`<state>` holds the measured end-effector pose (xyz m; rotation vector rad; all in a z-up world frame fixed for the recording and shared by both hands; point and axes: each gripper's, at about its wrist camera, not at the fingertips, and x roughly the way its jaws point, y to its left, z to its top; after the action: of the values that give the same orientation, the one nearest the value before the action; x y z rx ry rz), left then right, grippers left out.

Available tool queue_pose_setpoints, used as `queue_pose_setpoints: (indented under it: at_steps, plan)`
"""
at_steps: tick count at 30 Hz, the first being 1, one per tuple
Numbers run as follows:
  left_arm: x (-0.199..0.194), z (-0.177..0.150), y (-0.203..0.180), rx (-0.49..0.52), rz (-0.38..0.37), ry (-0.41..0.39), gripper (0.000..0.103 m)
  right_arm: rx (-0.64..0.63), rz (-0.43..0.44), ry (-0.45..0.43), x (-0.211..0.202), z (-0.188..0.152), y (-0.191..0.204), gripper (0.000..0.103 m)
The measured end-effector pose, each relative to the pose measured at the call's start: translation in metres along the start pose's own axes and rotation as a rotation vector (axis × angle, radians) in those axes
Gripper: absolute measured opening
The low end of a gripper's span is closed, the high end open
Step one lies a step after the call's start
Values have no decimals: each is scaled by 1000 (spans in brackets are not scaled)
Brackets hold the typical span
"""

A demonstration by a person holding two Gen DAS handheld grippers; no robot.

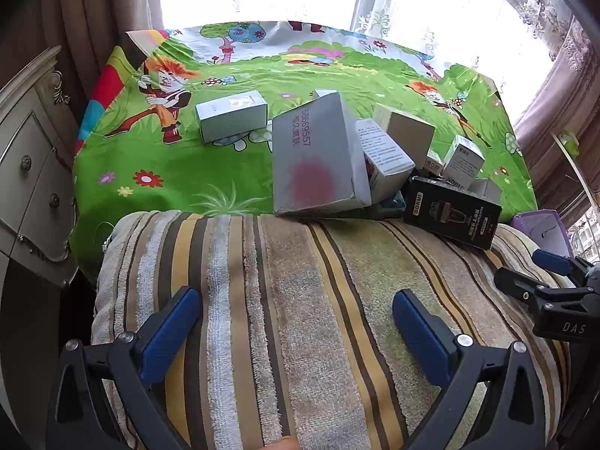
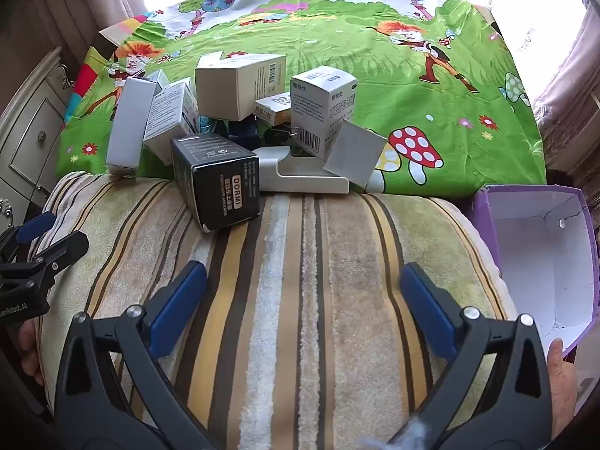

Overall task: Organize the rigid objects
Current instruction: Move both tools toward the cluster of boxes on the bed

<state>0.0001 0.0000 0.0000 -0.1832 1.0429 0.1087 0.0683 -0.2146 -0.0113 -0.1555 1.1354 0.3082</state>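
Observation:
A heap of several cardboard boxes lies on a cartoon-print cloth point(image 1: 157, 172). A big grey box with a pink blot point(image 1: 315, 161) leans at the front of the heap. A black box marked DORMI point(image 1: 452, 212) point(image 2: 217, 183) rests on the edge of a striped towel point(image 1: 300, 300) point(image 2: 300, 300). A lone white box point(image 1: 232, 114) lies apart to the left. My left gripper point(image 1: 296, 318) hangs open over the towel with nothing between its fingers. My right gripper point(image 2: 303, 292) is open too, above the towel, short of the black box.
An open purple box with a white inside point(image 2: 543, 255) stands at the right of the towel. A white L-shaped holder point(image 2: 303, 178) lies by the heap. A cream cabinet with drawers point(image 1: 30, 172) is at the left. Curtains and a bright window lie behind.

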Motion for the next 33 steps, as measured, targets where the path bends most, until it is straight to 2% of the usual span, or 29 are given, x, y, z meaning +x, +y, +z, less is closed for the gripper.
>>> queue_pose_setpoints:
  at_steps: [33]
  plan:
    - [-1,0,1,5,6,-3,103,2,-4,-14,0,-2,1,103]
